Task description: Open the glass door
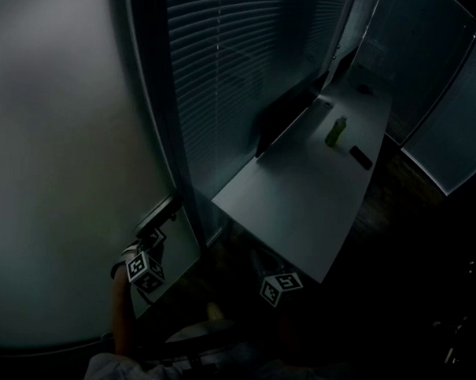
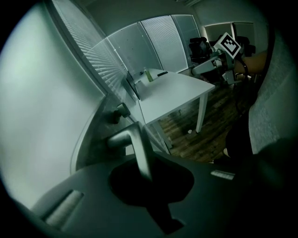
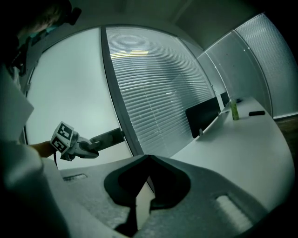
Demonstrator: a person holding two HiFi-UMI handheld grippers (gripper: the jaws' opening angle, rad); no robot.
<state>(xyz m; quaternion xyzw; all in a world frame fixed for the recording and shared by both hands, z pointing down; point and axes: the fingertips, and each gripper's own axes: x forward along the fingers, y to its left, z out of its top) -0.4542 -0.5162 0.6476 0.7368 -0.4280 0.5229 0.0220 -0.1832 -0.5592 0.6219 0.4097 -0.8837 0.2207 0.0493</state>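
The frosted glass door (image 1: 66,154) fills the left of the head view, with a dark frame post (image 1: 159,103) on its right edge. Its metal lever handle (image 2: 132,139) sticks out from the lock plate. My left gripper (image 2: 144,174) is shut on this handle, and the lever runs down between its jaws. In the head view the left gripper (image 1: 159,221) reaches up to the handle (image 1: 168,204). My right gripper (image 3: 148,158) hangs free near the table's corner, shut with nothing in it. The right gripper view also shows the left gripper (image 3: 104,138) at the door (image 3: 70,93).
A white table (image 1: 301,188) stands against the slatted blinds (image 1: 228,67), close to the door's right. On it are a dark monitor (image 1: 284,116), a green bottle (image 1: 336,131) and a small dark device (image 1: 361,157). Glass partitions (image 1: 453,132) close the far side. The floor is dark wood.
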